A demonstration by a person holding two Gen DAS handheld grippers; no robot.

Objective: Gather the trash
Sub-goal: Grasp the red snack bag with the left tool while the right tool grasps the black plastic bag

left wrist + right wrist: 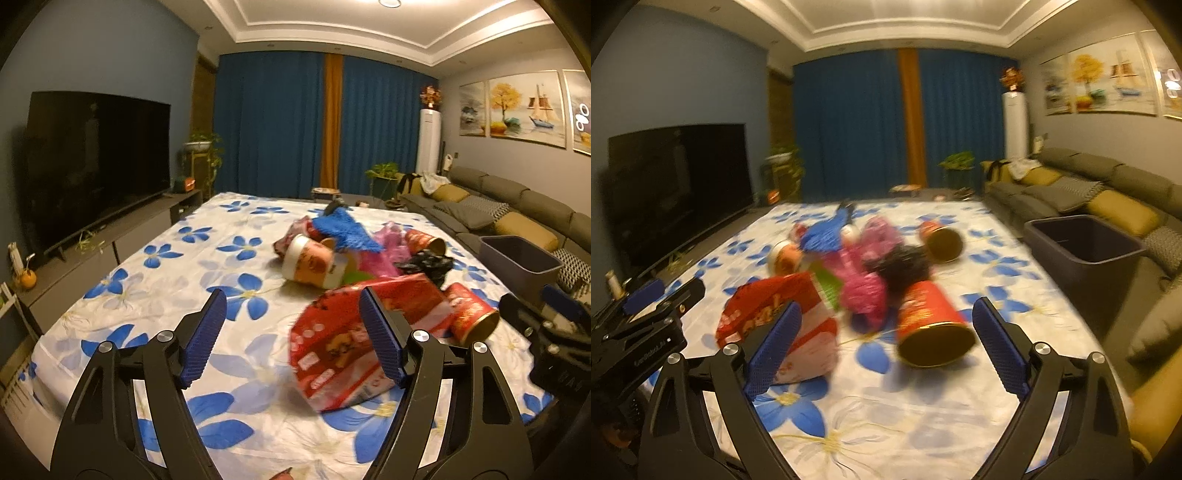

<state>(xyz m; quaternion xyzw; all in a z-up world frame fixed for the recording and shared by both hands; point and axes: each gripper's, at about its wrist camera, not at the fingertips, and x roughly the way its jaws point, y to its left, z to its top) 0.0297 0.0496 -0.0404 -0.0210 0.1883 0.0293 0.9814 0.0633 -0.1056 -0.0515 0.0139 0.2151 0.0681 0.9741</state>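
Left tool agape, empty, right tool agape, empty

Dark television at left; blue curtains; grey sofa; wall paintings

The left tool is a matte black two-finger frame: each finger is a pair of flat, angular arms with long cut-out slots, pinned by round silver screw heads. Each tip carries a deep blue ribbed pad, narrow and rectangular. The right tool is built alike, with black slotted arms, silver pivot screws and blue textured pads. Seen from its neighbour, each tool's black body shows small screws and faint pale lettering, too blurred to read.
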